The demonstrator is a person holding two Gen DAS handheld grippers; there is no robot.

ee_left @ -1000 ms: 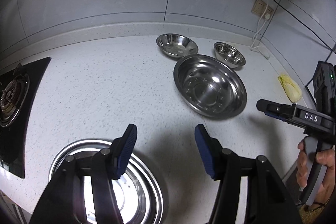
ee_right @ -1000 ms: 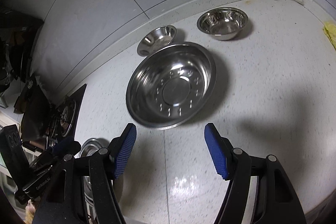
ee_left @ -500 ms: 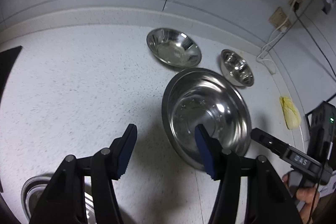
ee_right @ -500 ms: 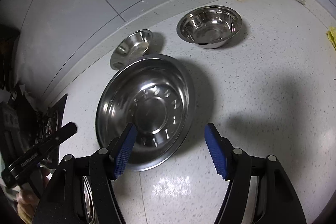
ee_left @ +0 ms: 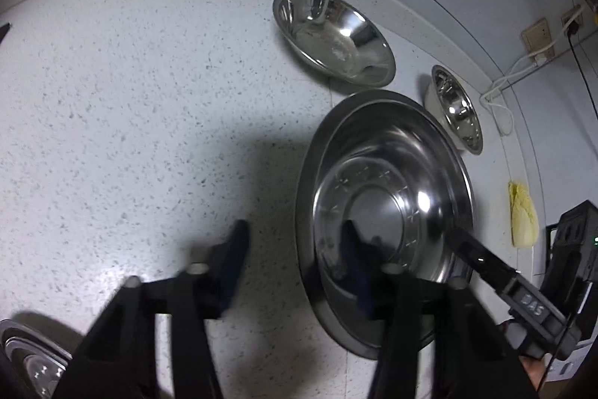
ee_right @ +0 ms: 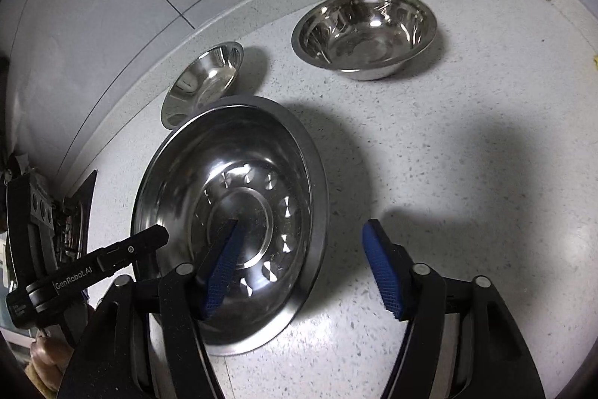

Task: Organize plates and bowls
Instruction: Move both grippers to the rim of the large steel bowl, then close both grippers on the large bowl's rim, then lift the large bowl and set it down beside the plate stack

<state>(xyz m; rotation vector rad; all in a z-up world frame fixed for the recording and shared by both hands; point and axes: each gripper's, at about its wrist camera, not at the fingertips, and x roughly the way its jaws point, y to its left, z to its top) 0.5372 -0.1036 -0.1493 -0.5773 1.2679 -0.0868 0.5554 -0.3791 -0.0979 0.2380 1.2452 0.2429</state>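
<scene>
The large plate (ee_right: pixel 239 212) is mirror-bright steel — a ring of stamped marks circles its centre. The counter (ee_right: pixel 467 174) is white, speckled grey. The gripper pads (ee_right: pixel 381 272) are blue — a yellow cloth (ee_left: pixel 523 215) lies far right.

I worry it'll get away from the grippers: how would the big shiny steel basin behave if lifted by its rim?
The large polished steel basin probably stays rigid, being formed metal. Its glossy, thin rim looks slippery for pads. Gripped on one side only, so wide a dish would likely tilt; it looks light for its size.

"das" on right gripper (ee_left: pixel 532 301); "genrobot.ai" on left gripper (ee_right: pixel 73 277)
</scene>
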